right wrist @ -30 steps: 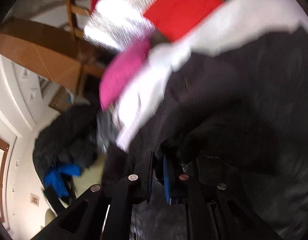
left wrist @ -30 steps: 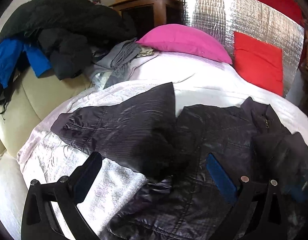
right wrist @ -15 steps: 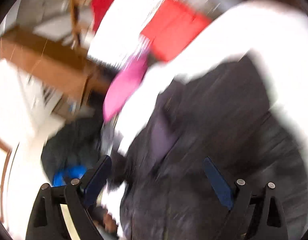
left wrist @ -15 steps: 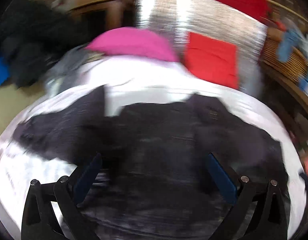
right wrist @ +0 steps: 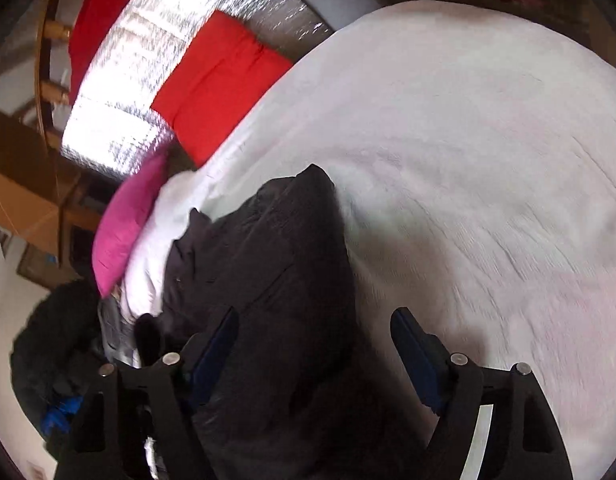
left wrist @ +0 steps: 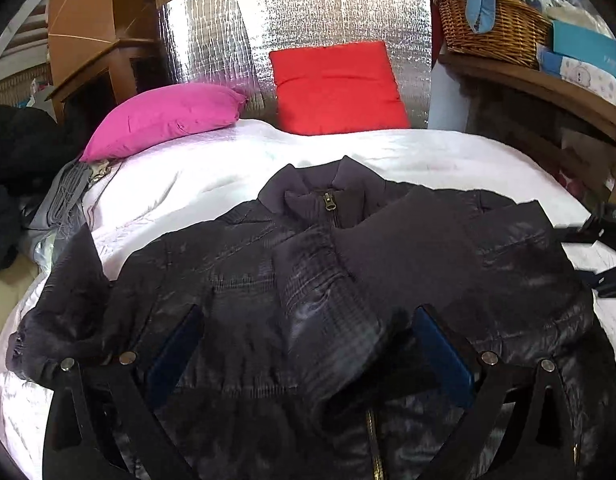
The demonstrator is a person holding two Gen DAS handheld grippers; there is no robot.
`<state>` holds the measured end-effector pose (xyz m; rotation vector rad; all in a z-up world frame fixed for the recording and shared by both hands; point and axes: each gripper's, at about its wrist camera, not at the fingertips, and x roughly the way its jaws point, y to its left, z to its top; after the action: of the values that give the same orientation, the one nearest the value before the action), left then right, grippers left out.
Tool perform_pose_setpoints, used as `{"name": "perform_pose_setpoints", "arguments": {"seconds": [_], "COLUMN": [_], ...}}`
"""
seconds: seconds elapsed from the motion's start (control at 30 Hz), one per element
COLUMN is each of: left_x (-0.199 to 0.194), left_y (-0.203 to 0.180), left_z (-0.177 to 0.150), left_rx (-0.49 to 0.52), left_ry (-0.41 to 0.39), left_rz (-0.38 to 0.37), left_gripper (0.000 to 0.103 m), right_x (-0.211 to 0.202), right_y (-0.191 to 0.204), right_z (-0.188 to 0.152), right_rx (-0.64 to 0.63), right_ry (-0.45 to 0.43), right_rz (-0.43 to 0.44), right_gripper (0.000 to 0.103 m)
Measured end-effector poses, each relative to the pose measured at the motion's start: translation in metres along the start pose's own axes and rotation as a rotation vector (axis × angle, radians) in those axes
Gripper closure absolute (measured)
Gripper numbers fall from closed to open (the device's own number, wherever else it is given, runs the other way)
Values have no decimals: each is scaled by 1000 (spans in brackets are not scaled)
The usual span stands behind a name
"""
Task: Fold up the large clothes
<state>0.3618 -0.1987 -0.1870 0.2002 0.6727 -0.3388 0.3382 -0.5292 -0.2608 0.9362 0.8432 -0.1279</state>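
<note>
A dark quilted jacket (left wrist: 236, 264) lies front up on the white bed cover (left wrist: 212, 160), with its zipped collar (left wrist: 327, 196) at the far side. One sleeve (left wrist: 407, 240) is folded across the chest; the other spreads out to the left. My left gripper (left wrist: 308, 340) hovers open over the jacket's lower half, holding nothing. My right gripper (right wrist: 313, 340) is over the jacket's (right wrist: 276, 280) right edge. Its jaws are closing, with fabric lying under them but not pinched by the pads.
A pink pillow (left wrist: 168, 116) and a red cushion (left wrist: 335, 88) rest against a silver foil panel (left wrist: 308, 12) at the head of the bed. Dark clothes (left wrist: 8, 152) and a grey garment (left wrist: 64, 196) are piled at the left. A wicker basket (left wrist: 495, 28) stands on a shelf to the right.
My right gripper was shut on jacket fabric, then opened and let it go; the sleeve now lies across the chest. Both views have swung to the right along the jacket.
</note>
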Motion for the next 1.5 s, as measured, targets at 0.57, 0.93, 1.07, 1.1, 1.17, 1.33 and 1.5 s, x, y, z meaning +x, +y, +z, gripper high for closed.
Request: {"name": "perform_pose_setpoints", "arguments": {"seconds": [0.57,0.93,1.07,1.1,1.17,1.33,1.5], "left_x": [2,-25,-6,-3,2,33,41], "left_y": [98,62,18,10,-3,-22,-8], "left_z": [-5,-3,0,2,7,12,14], "left_rx": [-261,-193,-115,-117,-118,-97,-153], "left_ry": [64,1,78,90,100,149,145], "left_rz": [120,-73,-135,-143,-125,-31,10], "left_gripper": [71,8,7,7,7,7,7], "right_x": [-34,-16,-15,-14,-12,-7,-6], "right_y": [31,6,0,-1,-3,-7,-5], "right_z": [-15,-8,-7,-7,-6,-6,-7], "right_rx": [-191,-29,-7,2,18,47,32], "right_ry": [-142,-28,-12,-7,3,14,16], "right_rz": [-86,-66,-56,-53,-47,-36,-51], "right_gripper": [82,78,74,73,70,68,68]}}
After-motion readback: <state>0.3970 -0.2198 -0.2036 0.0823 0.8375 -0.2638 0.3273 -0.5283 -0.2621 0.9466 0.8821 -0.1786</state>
